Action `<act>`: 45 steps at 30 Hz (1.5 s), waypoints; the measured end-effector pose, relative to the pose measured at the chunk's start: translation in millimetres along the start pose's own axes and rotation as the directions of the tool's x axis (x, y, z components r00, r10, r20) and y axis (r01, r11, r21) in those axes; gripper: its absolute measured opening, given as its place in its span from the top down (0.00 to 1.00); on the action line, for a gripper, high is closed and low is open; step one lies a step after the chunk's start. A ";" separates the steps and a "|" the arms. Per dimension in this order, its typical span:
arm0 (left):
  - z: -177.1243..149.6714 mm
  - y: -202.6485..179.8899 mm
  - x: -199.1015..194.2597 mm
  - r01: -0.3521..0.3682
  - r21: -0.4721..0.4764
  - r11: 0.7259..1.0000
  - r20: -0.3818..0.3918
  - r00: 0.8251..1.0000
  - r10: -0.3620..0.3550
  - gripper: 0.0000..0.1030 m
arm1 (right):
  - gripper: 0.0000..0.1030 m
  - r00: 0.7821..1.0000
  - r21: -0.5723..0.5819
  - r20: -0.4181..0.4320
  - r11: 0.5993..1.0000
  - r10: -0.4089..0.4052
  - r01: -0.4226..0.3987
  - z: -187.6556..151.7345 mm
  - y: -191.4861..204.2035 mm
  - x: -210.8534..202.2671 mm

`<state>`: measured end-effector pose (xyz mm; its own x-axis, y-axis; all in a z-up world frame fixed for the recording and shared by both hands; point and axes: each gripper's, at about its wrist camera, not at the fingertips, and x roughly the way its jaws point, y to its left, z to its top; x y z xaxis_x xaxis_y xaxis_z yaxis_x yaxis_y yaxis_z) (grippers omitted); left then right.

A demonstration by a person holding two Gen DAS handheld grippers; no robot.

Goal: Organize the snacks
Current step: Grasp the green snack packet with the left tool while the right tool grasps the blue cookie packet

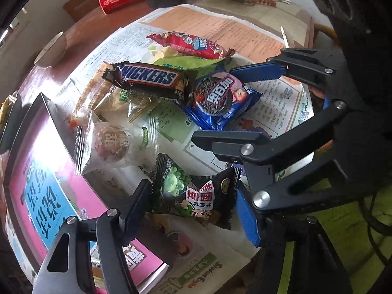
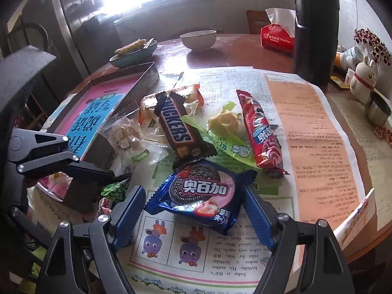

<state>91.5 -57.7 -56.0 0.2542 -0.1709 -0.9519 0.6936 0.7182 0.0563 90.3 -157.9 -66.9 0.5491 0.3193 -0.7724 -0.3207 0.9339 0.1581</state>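
Note:
A black green-pea packet [image 1: 191, 196] lies on the newspaper [image 1: 215, 264] between the fingertips of my left gripper [image 1: 192, 208], whose pads press on both its ends. My right gripper [image 2: 193, 218] is open and straddles a blue cookie packet [image 2: 201, 191], its pads just clear of the wrapper. In the left wrist view the right gripper [image 1: 215, 105] reaches in from the right over that cookie packet [image 1: 220, 98]. Behind lie a Snickers bar [image 2: 176, 127], a long red packet [image 2: 262, 132] and a clear-wrapped pastry [image 2: 125, 137].
A metal tray [image 2: 144, 78] with a pink and blue booklet in it stands to the left of the pile. Further back are a white bowl [image 2: 198, 39], a dish with food [image 2: 133, 54], a red tissue pack [image 2: 276, 39] and a tall black flask [image 2: 316, 29].

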 end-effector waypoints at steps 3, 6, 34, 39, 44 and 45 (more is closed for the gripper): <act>-1.5 -1.1 -1.2 -0.004 -0.010 1.000 0.007 1.000 0.004 0.34 | 0.23 1.000 0.005 -0.002 1.000 -0.009 0.009 0.2 -2.4 3.4; -2.9 -2.0 -1.4 -0.017 -0.014 1.000 0.016 1.000 0.017 0.35 | 0.31 1.000 -0.003 0.009 1.000 -0.015 0.015 -0.7 -3.4 4.8; 1.3 -2.4 -7.7 0.072 -0.177 0.982 0.100 0.993 -0.055 0.48 | 0.49 0.992 0.079 0.123 0.996 0.021 -0.031 -7.2 -50.1 -38.4; -2.4 -0.3 -14.3 0.079 -0.218 0.973 0.128 0.990 -0.051 0.49 | 0.49 0.989 0.044 0.137 0.997 0.058 -0.065 -5.2 -37.5 -42.9; -3.9 3.1 -24.2 0.084 -0.243 0.966 0.162 0.986 -0.045 0.49 | 0.49 0.984 0.018 0.156 0.996 0.083 -0.087 -5.2 -27.5 -47.9; -4.7 4.4 -25.8 0.081 -0.251 0.964 0.166 0.985 -0.040 0.49 | 0.49 0.984 0.013 0.159 0.996 0.086 -0.089 -5.2 -25.9 -49.1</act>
<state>84.9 -47.0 -32.5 0.3348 -0.3091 -0.8902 0.5202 0.8483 -0.0989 67.7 -198.6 -36.2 0.6355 0.4195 -0.6482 -0.3584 0.9039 0.2336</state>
